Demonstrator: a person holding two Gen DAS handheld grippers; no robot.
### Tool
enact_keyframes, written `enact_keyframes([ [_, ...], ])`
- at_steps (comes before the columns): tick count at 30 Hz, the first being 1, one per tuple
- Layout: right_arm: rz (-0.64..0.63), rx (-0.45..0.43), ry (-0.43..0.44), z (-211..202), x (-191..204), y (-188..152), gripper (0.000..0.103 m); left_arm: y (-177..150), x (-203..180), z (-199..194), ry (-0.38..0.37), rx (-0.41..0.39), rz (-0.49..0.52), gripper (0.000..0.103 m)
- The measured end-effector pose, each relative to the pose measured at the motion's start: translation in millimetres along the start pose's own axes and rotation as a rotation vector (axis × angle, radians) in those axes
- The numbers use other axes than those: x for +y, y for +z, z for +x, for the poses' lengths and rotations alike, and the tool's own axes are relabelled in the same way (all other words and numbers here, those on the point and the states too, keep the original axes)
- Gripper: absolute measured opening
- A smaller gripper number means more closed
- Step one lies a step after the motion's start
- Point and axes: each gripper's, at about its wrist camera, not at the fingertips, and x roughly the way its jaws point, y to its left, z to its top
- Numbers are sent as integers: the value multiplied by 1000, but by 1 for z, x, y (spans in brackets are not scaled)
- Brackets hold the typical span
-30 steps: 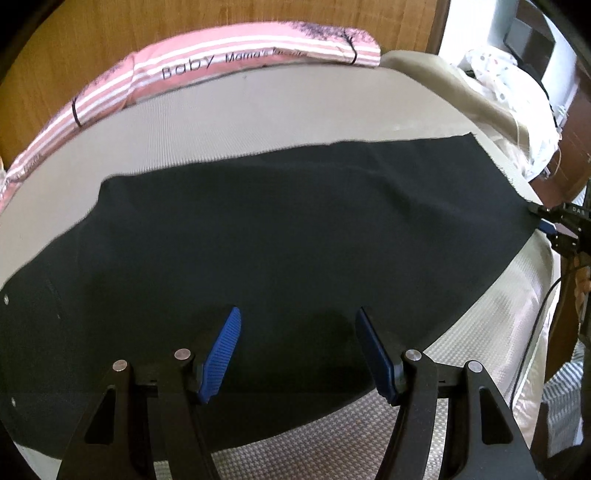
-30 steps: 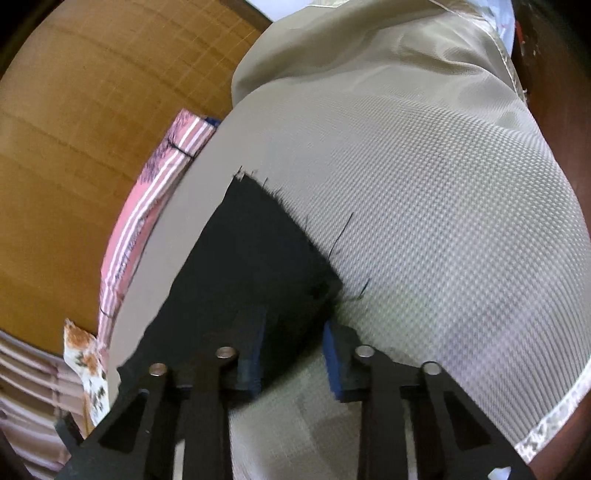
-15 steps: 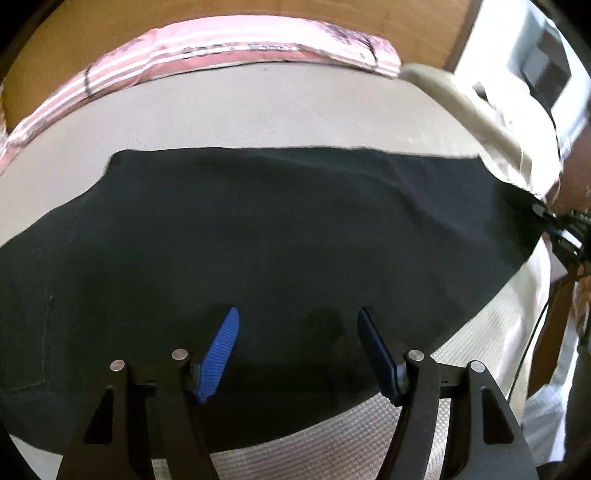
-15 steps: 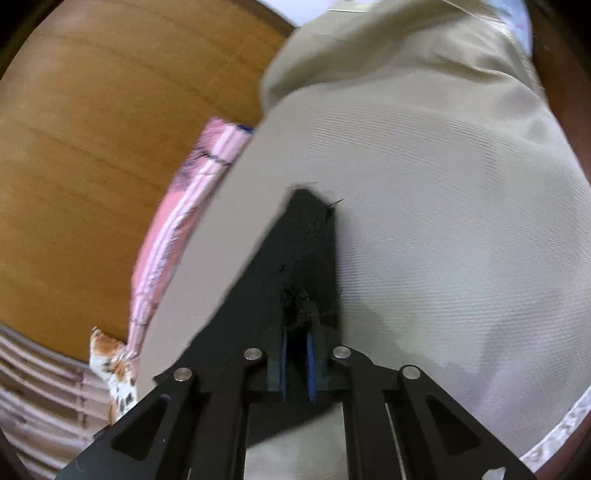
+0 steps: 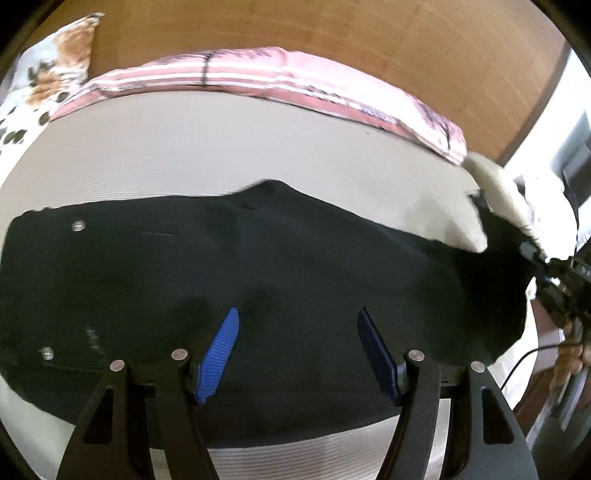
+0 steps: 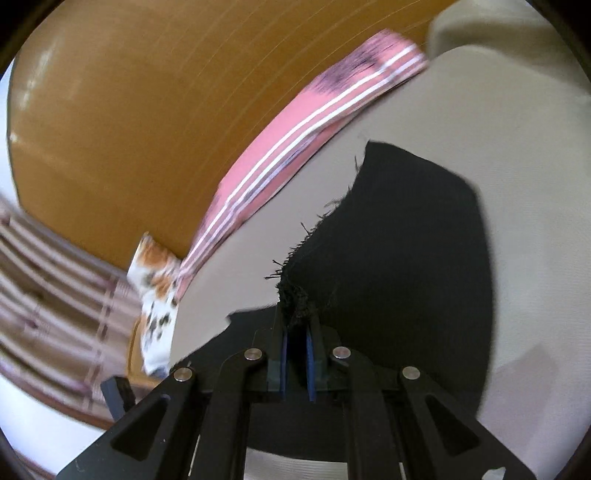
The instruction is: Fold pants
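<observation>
Left wrist view: the black pants [image 5: 258, 295] lay spread across the bed [image 5: 221, 147], waist end with its metal buttons toward the picture's left, the leg running off to the right. The left tongs [image 5: 297, 350] hung over the cloth with their blue pads spread wide and nothing between them. At the far right the right tongs [image 5: 532, 254] had the hem end lifted off the bed. A pink striped pillow [image 5: 295, 74] lay along the wooden headboard [image 5: 332, 33] behind.

Right wrist view: the right tongs [image 6: 297, 328] were pressed together on the frayed hem, a bunched tuft of black cloth sticking out past the pads. The leg of the pants [image 6: 406, 258] draped away from the grip onto the bed.

The cloth looked soft, light and limp; it would probably sag and crease wherever unsupported, and the frayed edge could slip from a shallow pinch. A deeper hold at the hem corner seemed safer, with the left tongs likely best placed at the waistband or the near edge.
</observation>
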Motion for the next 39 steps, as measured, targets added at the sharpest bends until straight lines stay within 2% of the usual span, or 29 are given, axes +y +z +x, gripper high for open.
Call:
enact_keyframes([
  [5, -85, 133, 60, 55, 47, -28, 9, -4, 28, -8, 11, -11, -53, 68],
  [9, -188, 242, 58, 92, 75, -61, 9, -9, 48, -14, 8, -9, -98, 68],
  [13, -325, 348, 8, 119, 90, -101, 9, -14, 63, -18, -6, -8, -131, 68],
  [20, -468, 444, -72, 133, 90, -137, 9, -12, 67, -15, -67, 13, -134, 68],
  [22, -491, 448, -91, 136, 91, -141, 12, -12, 63, -14, -90, 27, -132, 68],
  [25, -496, 447, -97, 134, 92, -144, 23, -13, 58, -12, -135, 54, -131, 68],
  [27, -492, 449, -86, 132, 97, -144, 36, -15, 54, -11, -175, 79, -132, 68],
  [30, -464, 417, -53, 114, 99, -138, 42, -16, 52, -7, -237, 126, -158, 68],
  [35, -382, 289, -59, 72, 89, -115, 46, -16, 50, 4, -375, 223, -241, 68],
  [39, -310, 222, -84, 50, 72, -102, 47, -16, 45, 15, -426, 284, -285, 68],
])
